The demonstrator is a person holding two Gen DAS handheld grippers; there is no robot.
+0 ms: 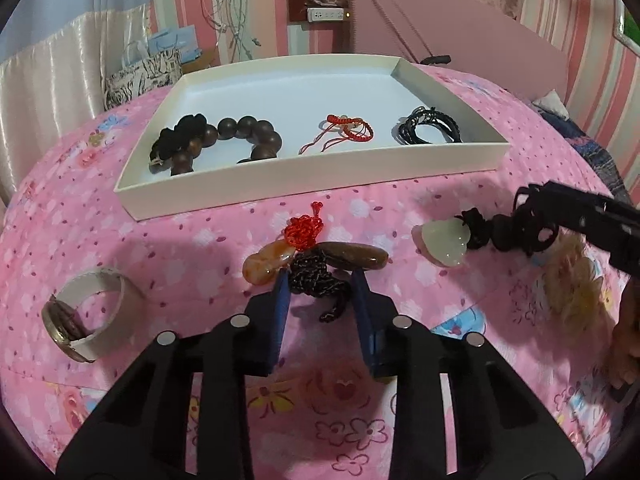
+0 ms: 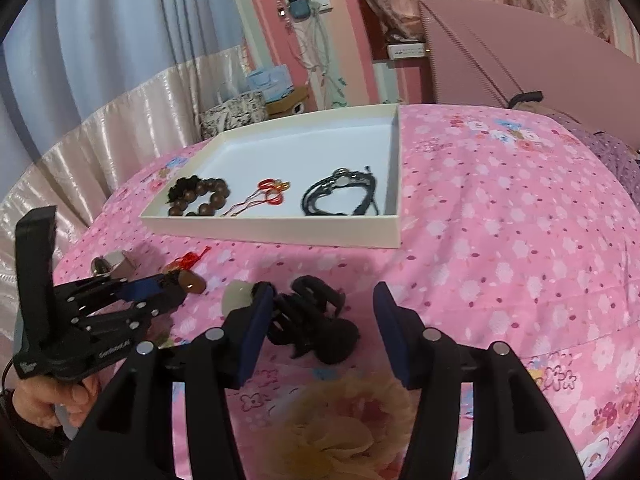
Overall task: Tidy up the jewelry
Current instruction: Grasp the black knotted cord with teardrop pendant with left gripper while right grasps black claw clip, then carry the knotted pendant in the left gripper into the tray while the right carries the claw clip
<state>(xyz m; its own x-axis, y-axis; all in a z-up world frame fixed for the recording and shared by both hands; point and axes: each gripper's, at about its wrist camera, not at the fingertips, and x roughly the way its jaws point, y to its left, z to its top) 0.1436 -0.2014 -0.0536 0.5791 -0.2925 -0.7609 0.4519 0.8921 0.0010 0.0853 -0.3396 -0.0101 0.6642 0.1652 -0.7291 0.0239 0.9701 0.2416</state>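
A white tray [image 1: 304, 184] on the pink bedspread holds a brown bead bracelet [image 1: 240, 136], a red cord bracelet [image 1: 352, 128] and a black cord bracelet [image 1: 430, 130]. In front of it lie an orange stone pendant [image 1: 264, 266] with a red knot [image 1: 304, 232] and a brown stone pendant [image 1: 352, 256] with a dark braided cord [image 1: 316, 284]. My left gripper [image 1: 320, 280] is open around that cord. A pale jade pendant [image 1: 444, 244] with a black cord [image 2: 312, 320] lies to the right. My right gripper [image 2: 320, 304] is open around the black cord.
A watch on a white band [image 1: 84, 316] lies at the left of the bedspread. A pink board [image 1: 440, 28] leans behind the tray. Bags [image 1: 140, 72] and hanging cables [image 1: 232, 20] stand beyond the bed. A yellow flower print [image 2: 340, 432] is near my right gripper.
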